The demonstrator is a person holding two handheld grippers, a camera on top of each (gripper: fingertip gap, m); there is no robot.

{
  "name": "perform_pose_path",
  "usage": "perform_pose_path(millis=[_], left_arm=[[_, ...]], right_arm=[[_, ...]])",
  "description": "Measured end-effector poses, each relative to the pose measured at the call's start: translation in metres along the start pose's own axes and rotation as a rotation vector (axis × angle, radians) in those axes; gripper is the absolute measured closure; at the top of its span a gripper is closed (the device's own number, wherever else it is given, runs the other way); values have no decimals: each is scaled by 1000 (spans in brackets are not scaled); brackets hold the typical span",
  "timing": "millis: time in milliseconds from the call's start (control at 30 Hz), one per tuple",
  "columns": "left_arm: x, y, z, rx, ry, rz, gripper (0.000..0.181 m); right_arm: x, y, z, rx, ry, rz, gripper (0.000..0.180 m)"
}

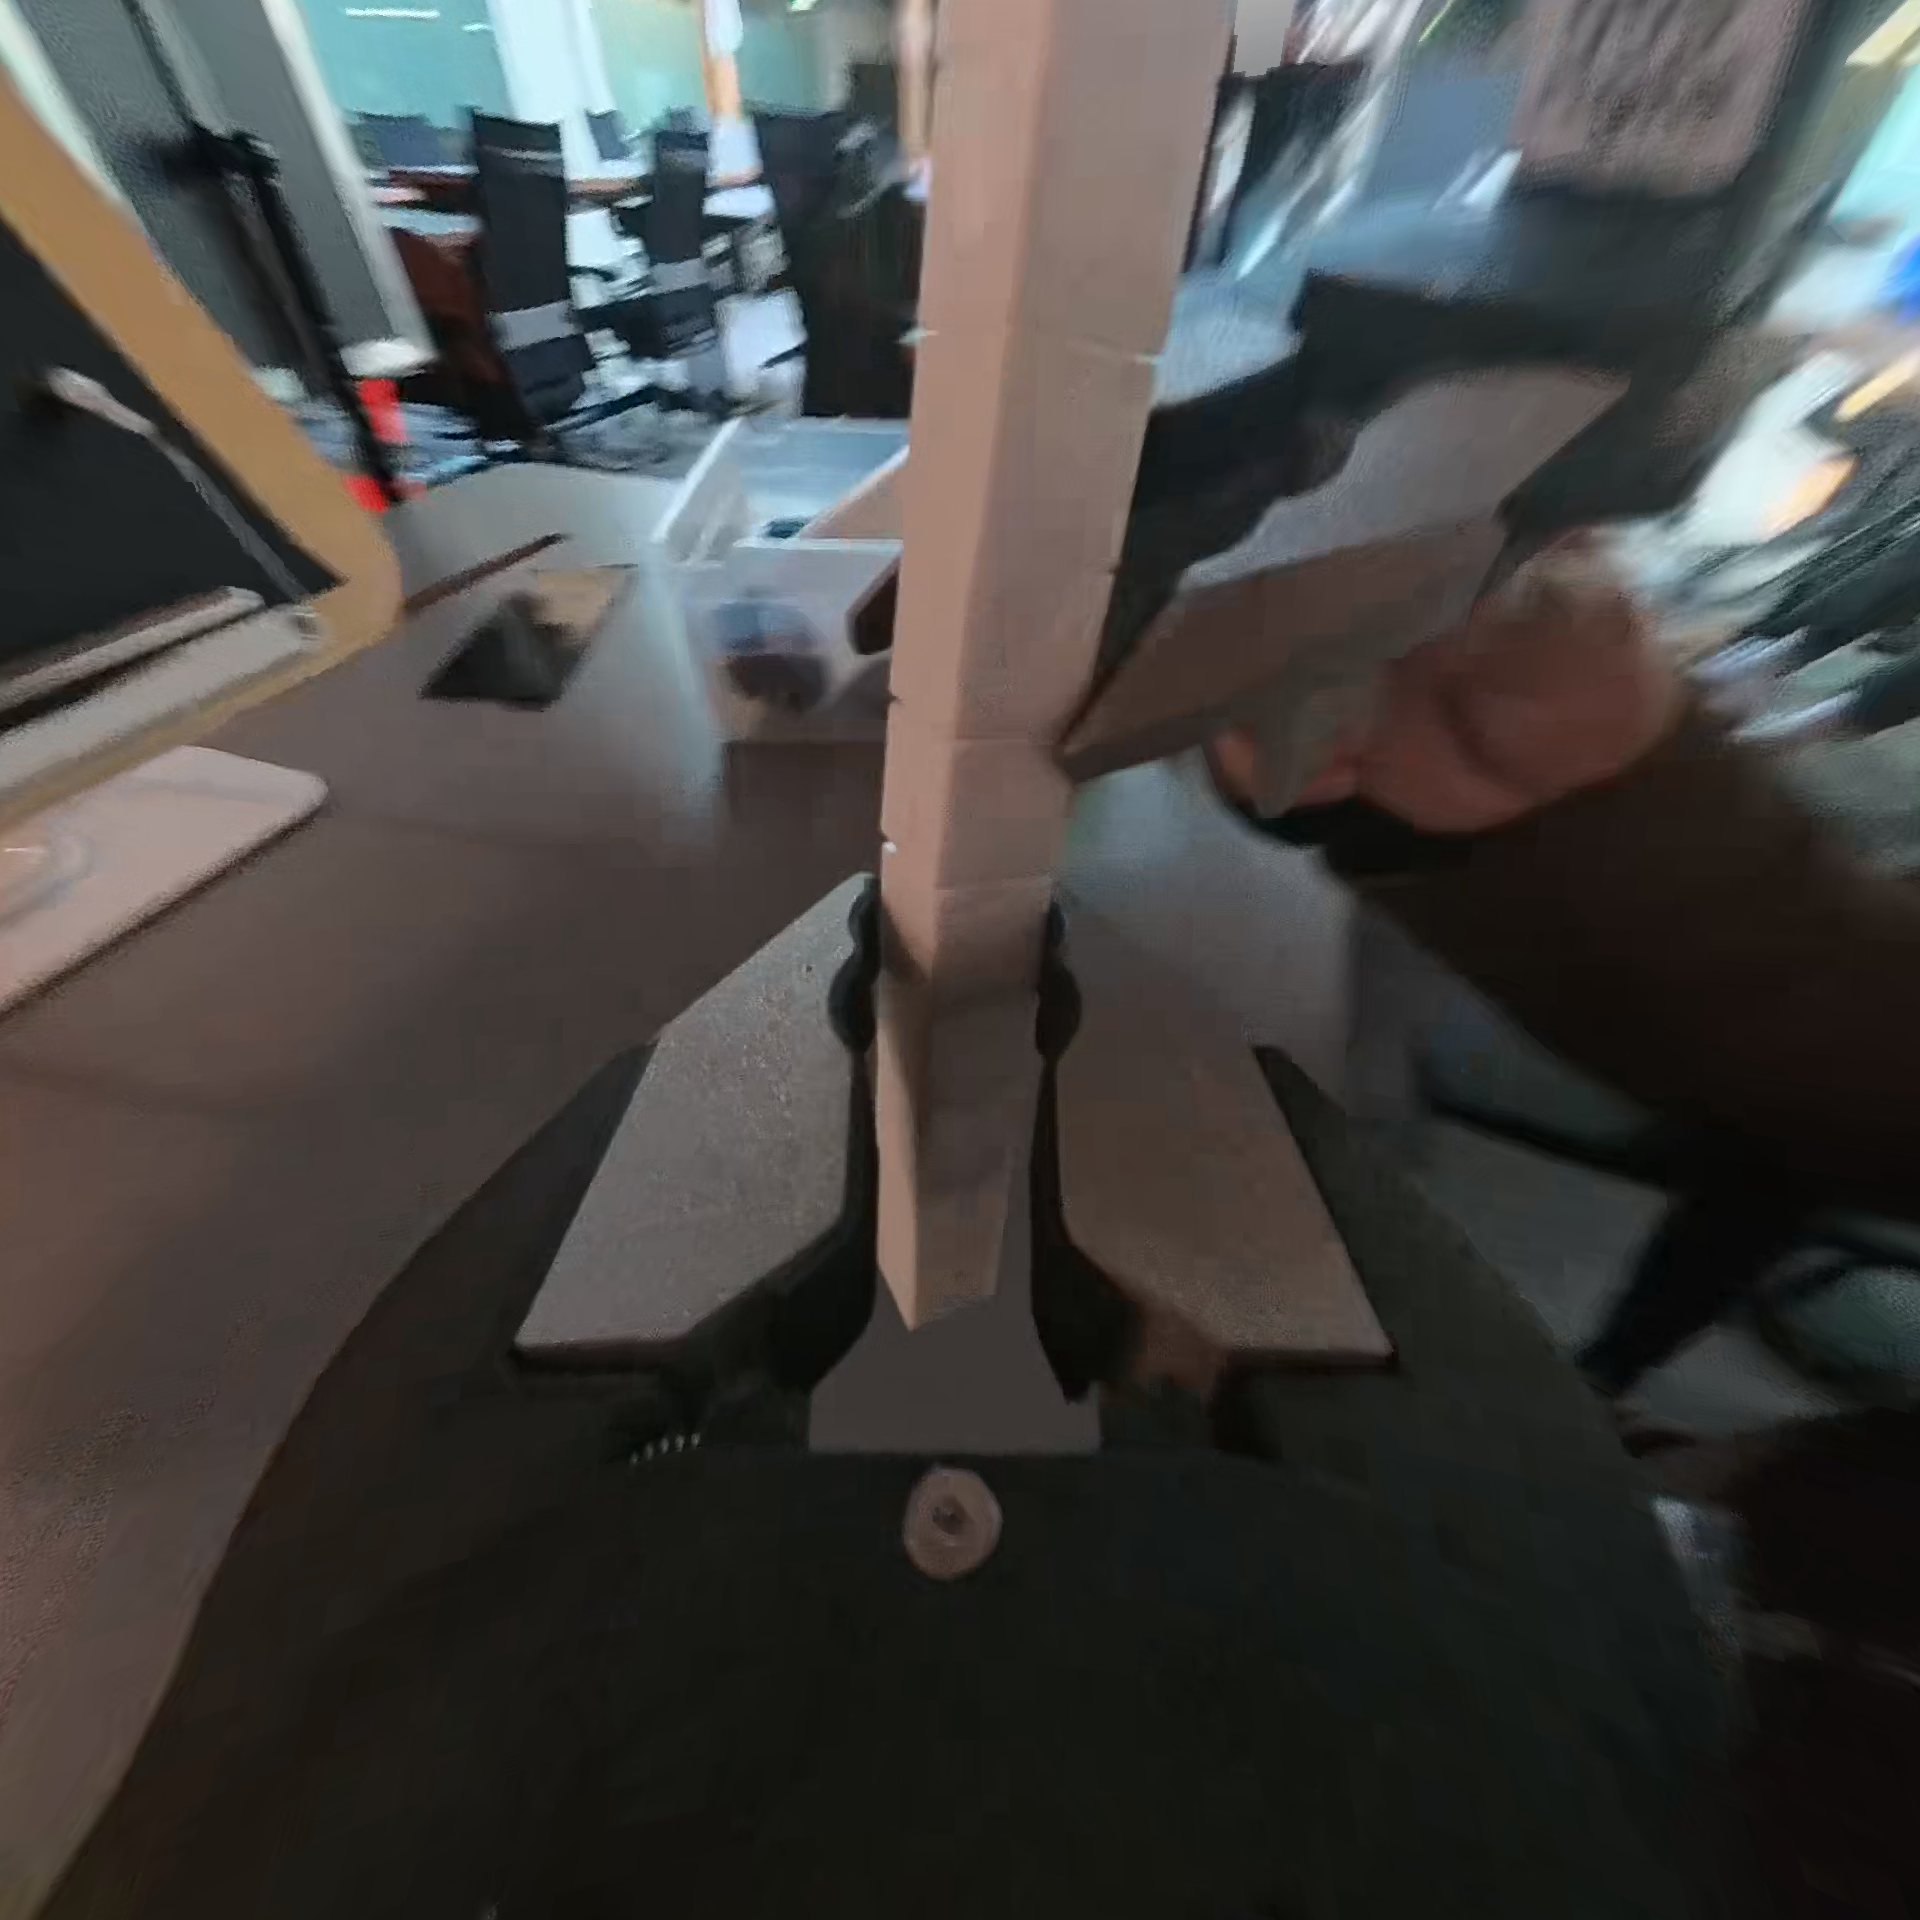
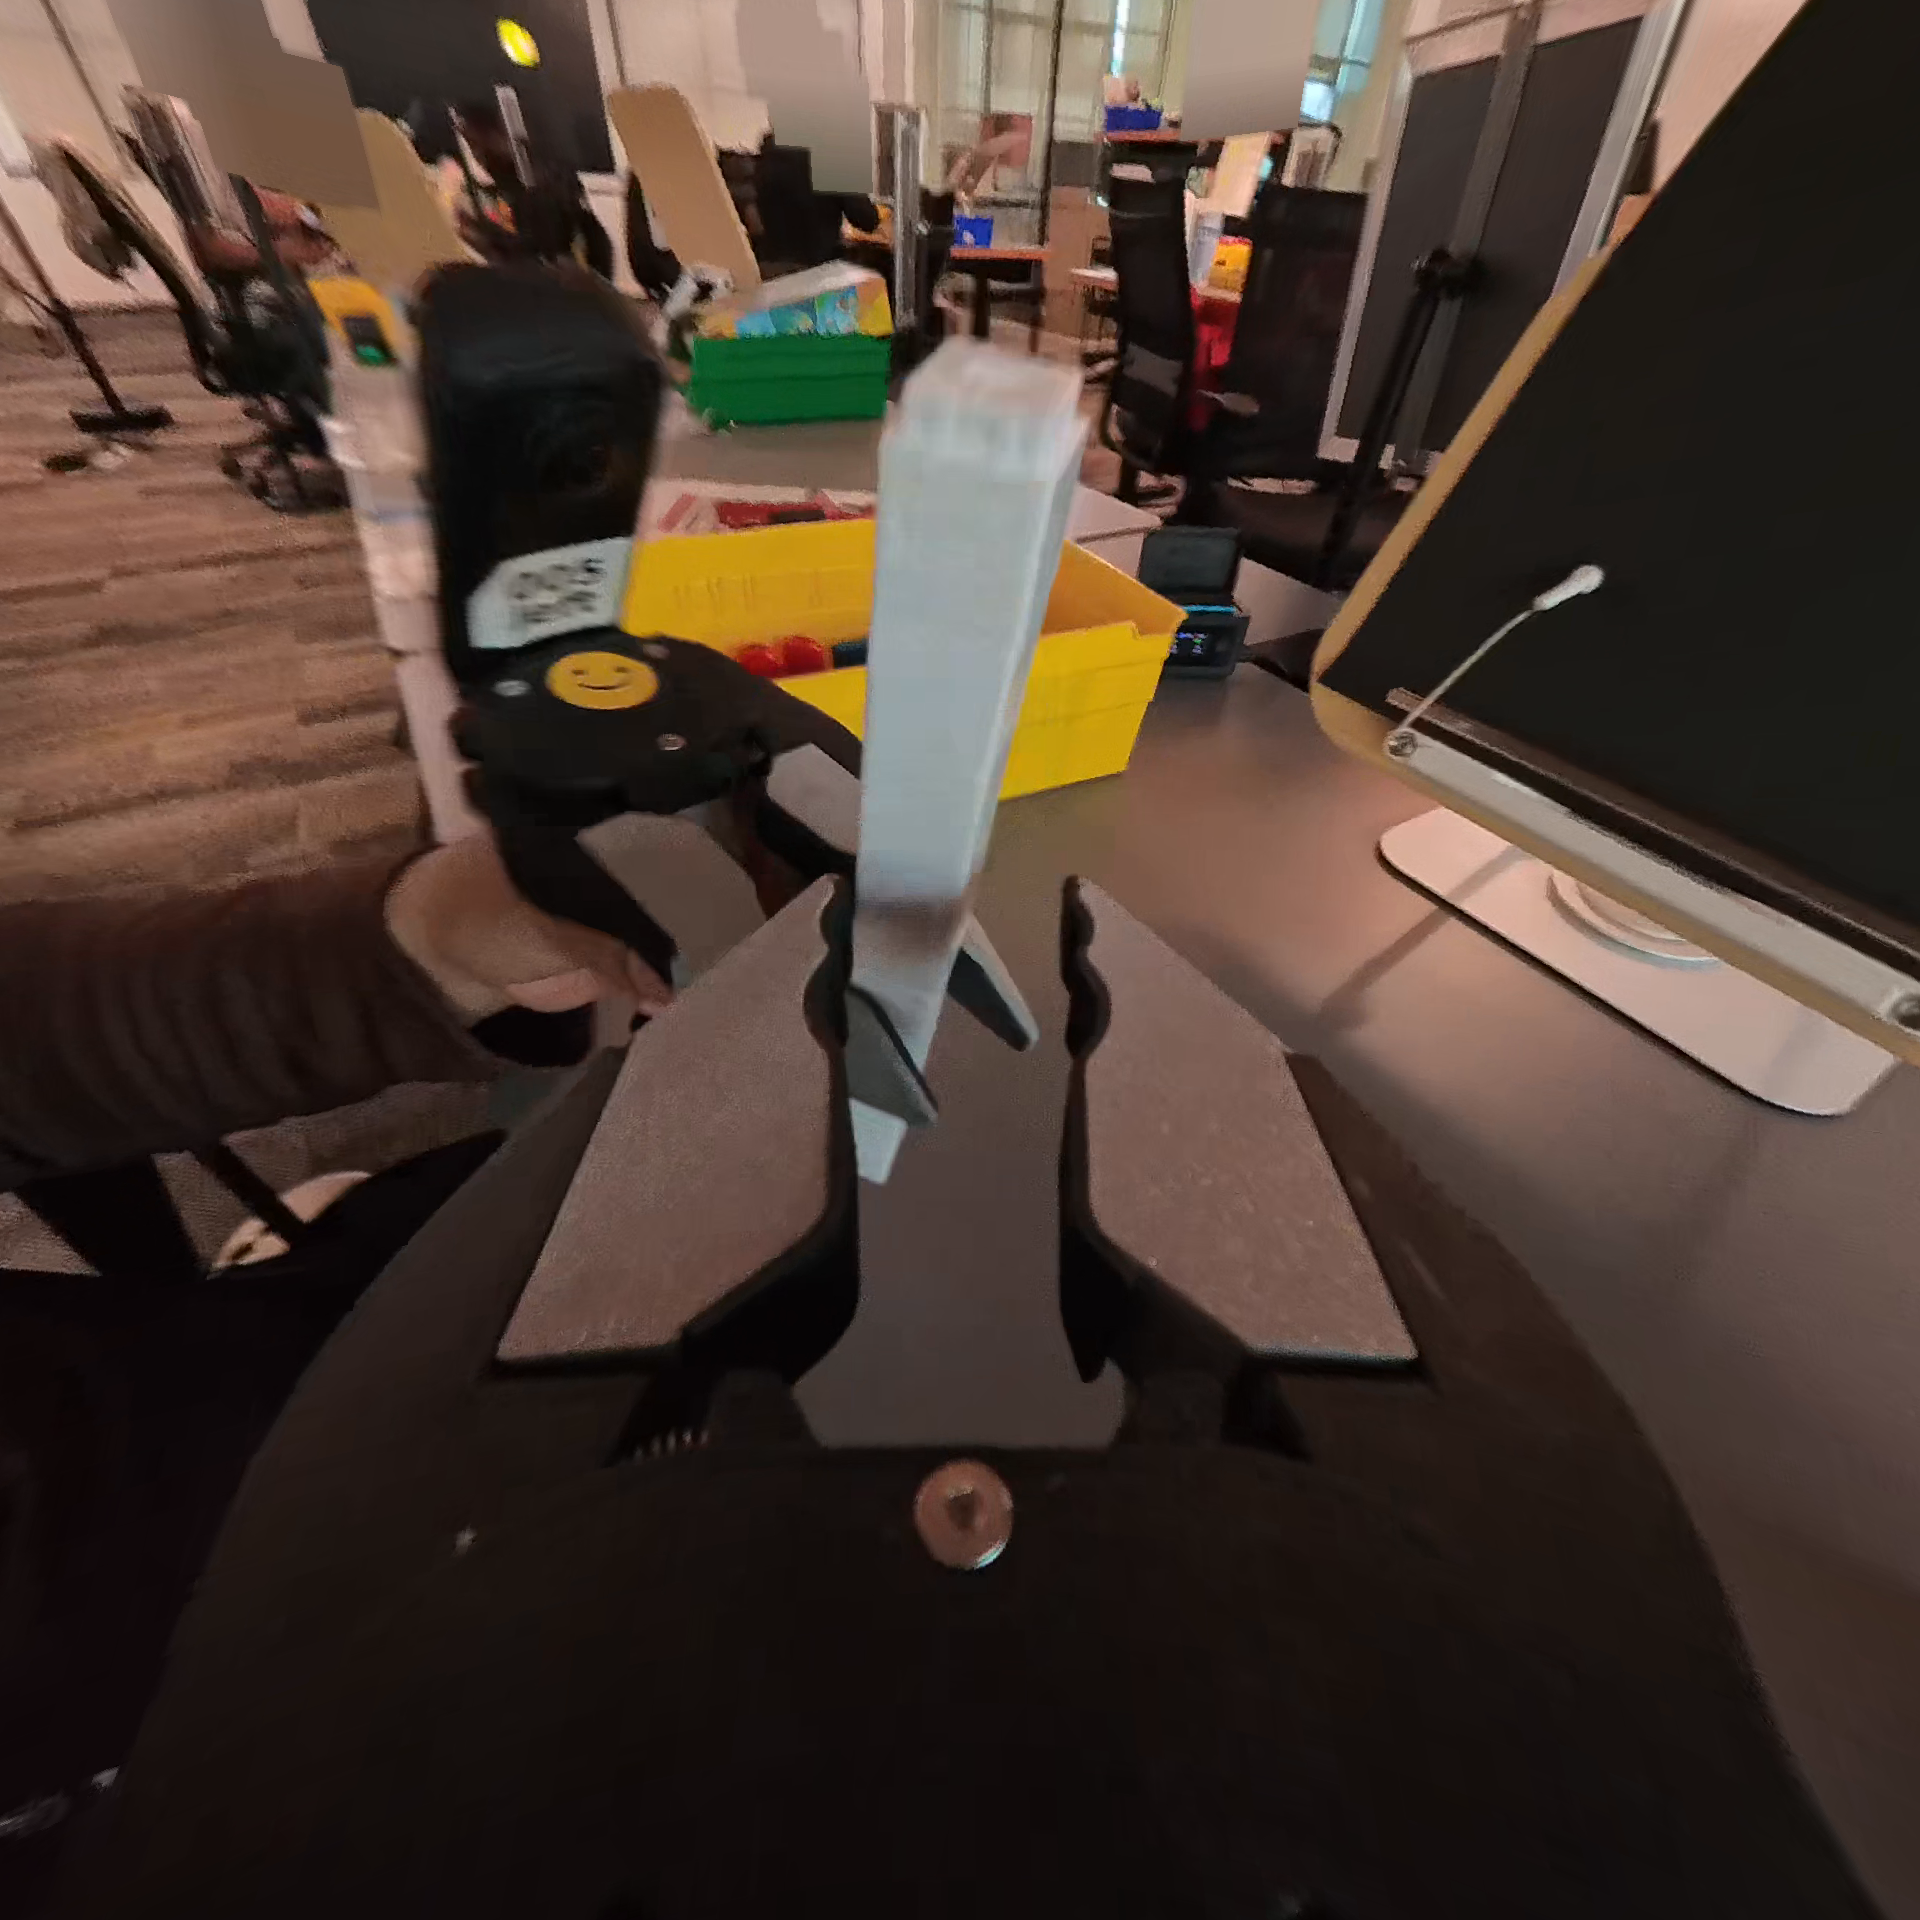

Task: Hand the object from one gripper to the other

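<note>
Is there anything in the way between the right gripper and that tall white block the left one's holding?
Nothing visible. The left gripper is shut on the white block's lower end. The right gripper is open with the block already between its fingers, close to one finger.

Block stack [image 2: 961, 665]: standing upright above the surface [image 2: 1299, 883], its lower end sitting between the fingers of the left gripper [image 1: 961, 966]. Right gripper [image 2: 951, 997]: sitting around the stack's lower part. Bin [image 2: 1081, 675]: lying far behind the stack on the surface. Monitor [image 2: 1662, 520]: standing at the right.
</note>
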State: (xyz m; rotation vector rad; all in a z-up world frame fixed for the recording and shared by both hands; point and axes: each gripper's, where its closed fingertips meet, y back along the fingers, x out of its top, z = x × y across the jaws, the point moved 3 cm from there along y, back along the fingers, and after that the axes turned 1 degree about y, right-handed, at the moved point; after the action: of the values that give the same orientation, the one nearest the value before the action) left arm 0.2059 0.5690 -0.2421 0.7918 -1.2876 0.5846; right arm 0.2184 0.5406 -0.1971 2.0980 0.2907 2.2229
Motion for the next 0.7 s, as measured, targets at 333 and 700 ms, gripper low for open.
perform_pose_path(millis=[333,700], left_arm=[[39,36,11,-442,405,318,157],[40,43,-11,-222,348,290,148]], right_arm=[[-2,4,-30,467,-255,89,123],[-17,-17,-20,443,-347,75,160]])
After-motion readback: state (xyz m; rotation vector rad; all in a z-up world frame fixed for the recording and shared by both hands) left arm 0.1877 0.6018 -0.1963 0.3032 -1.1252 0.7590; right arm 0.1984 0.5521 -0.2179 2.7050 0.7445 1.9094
